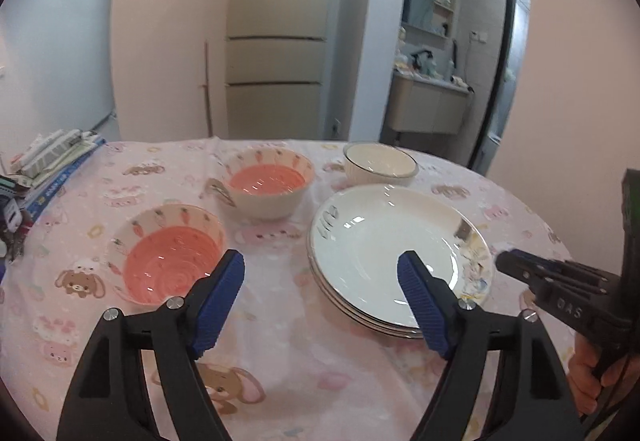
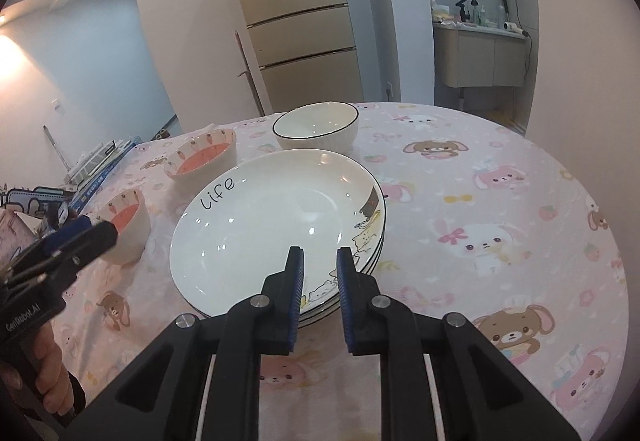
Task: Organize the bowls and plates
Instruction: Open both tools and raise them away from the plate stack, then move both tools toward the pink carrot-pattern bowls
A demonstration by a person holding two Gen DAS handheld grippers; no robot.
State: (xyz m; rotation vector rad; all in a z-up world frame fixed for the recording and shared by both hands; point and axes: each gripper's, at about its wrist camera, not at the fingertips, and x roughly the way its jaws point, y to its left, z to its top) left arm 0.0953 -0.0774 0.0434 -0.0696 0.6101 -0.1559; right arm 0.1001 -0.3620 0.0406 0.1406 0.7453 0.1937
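On the round table covered by a pink cartoon-print cloth (image 2: 460, 177), a stack of white plates (image 2: 276, 225) sits near the middle, with a white ribbed bowl (image 2: 316, 127) just behind it and two carrot-pattern bowls, one nearer (image 1: 170, 251) and one farther (image 1: 266, 181), to its left. Above the cloth between the nearer carrot bowl and the plates, the left gripper (image 1: 320, 273) hangs with jaws spread wide and nothing between them. Over the near rim of the plate stack, the right gripper (image 2: 320, 261) hangs with jaws narrowed to a small gap, gripping nothing.
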